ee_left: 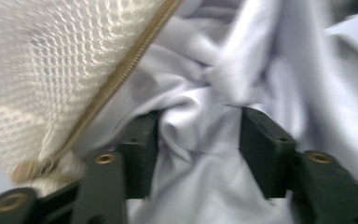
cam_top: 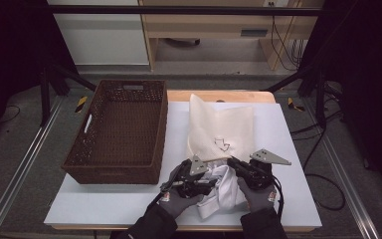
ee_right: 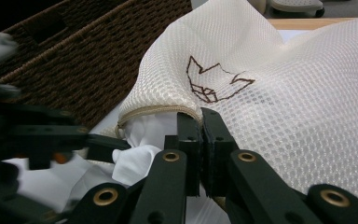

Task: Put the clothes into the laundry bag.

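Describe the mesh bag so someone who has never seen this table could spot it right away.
Start at the brown wicker basket on the table's left side; the mesh bag lies just right of it on the white mat. It is cream netting with a zip edge and a small dark stitched outline, unlike the smooth white cloth bunched at its near opening.

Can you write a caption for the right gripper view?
Right gripper pinches the mesh bag's zipper edge over white cloth.
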`<move>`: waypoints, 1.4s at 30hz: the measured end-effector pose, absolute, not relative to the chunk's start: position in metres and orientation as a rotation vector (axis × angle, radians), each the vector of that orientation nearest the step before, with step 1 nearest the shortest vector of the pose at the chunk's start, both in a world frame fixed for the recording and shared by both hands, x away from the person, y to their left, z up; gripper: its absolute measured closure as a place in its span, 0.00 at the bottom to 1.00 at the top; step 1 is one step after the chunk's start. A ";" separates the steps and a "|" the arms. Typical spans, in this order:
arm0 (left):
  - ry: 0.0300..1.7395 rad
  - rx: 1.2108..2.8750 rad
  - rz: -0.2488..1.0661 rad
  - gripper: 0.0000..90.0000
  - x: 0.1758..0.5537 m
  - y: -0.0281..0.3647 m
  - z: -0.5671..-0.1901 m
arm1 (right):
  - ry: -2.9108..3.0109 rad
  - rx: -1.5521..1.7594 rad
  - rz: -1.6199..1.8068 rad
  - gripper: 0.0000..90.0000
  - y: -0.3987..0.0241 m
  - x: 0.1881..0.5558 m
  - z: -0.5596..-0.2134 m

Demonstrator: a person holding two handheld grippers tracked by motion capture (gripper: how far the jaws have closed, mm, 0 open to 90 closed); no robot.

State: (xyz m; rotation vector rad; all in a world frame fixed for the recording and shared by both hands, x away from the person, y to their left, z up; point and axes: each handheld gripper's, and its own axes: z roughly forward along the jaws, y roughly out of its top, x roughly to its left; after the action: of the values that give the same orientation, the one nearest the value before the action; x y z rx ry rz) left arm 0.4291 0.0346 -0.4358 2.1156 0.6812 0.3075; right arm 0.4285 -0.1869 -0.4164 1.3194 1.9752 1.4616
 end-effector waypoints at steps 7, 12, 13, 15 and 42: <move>0.595 2.140 0.302 0.36 0.408 0.013 -0.432 | 1.975 1.312 1.456 0.98 -0.187 0.429 -0.415; 0.650 2.222 0.212 0.48 0.430 -0.008 -0.463 | 1.976 1.319 1.460 0.98 -0.187 0.429 -0.415; 0.658 2.207 0.175 0.53 0.434 -0.008 -0.465 | 1.976 1.318 1.460 0.98 -0.187 0.429 -0.415; 0.668 2.199 0.144 0.77 0.439 -0.005 -0.461 | 1.974 1.320 1.460 0.98 -0.188 0.429 -0.415; 0.659 2.120 0.333 0.45 0.440 0.021 -0.432 | 1.957 1.338 1.460 0.98 -0.192 0.428 -0.414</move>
State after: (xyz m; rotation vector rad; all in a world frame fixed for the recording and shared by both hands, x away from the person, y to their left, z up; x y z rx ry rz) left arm 0.4399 0.0210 -0.4322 2.1196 0.6594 0.3331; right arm 0.4276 -0.1924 -0.4136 1.3376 1.9572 1.4595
